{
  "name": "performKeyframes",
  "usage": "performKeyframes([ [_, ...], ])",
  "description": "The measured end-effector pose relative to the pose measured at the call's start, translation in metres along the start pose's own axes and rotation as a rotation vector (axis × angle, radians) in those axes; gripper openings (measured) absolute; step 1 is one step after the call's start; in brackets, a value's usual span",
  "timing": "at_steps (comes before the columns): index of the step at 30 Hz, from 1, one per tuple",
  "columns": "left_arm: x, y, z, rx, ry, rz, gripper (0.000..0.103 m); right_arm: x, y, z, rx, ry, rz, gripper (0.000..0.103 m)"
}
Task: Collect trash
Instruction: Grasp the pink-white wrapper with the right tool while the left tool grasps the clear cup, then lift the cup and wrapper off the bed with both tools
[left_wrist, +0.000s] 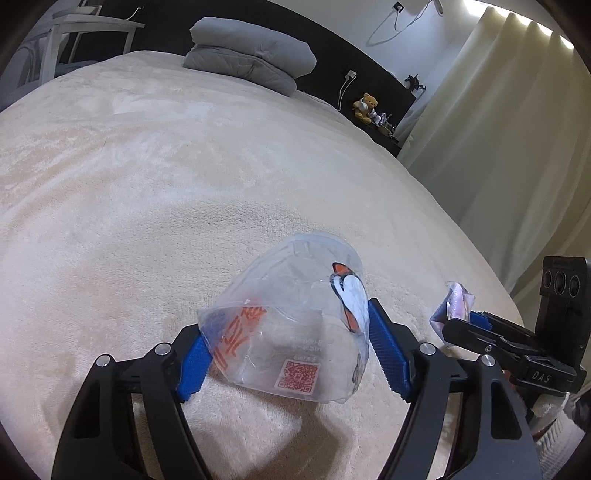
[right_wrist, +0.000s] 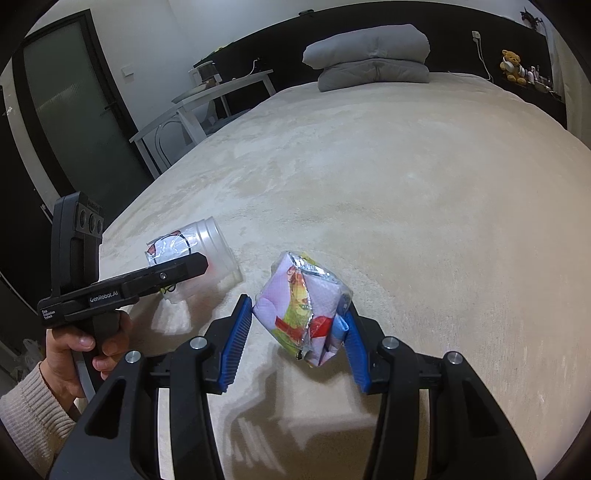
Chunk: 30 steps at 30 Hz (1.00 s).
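My left gripper (left_wrist: 291, 350) is shut on a clear plastic cup (left_wrist: 291, 325) with red print and a QR code, and holds it on its side just above the beige bed (left_wrist: 166, 177). The cup also shows in the right wrist view (right_wrist: 207, 247), behind the left gripper (right_wrist: 195, 264). My right gripper (right_wrist: 295, 339) is shut on a crumpled colourful snack wrapper (right_wrist: 303, 306), lifted over the bed (right_wrist: 406, 184). In the left wrist view the right gripper (left_wrist: 458, 325) and the wrapper (left_wrist: 452, 302) are at the right.
A folded grey duvet (left_wrist: 251, 55) lies at the head of the bed. A white side table (right_wrist: 207, 107) and dark door (right_wrist: 74, 110) stand to the left. Cream curtains (left_wrist: 498, 129) hang on the right, with a teddy bear (left_wrist: 365, 107) on a dark shelf.
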<state>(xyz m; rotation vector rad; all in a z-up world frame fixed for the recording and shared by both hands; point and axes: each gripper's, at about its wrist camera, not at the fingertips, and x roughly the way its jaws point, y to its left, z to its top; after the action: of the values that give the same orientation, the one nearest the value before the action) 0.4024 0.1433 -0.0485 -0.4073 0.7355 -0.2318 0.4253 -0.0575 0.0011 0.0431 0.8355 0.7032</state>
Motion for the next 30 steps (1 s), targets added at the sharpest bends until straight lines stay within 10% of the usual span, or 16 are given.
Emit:
performKeyframes([
  [30, -0.142, -0.09, -0.078, 0.12, -0.164, 0.061, 0.074, -0.111, 0.049, -0.084, -0.025, -0.127, -0.1, 0.048],
])
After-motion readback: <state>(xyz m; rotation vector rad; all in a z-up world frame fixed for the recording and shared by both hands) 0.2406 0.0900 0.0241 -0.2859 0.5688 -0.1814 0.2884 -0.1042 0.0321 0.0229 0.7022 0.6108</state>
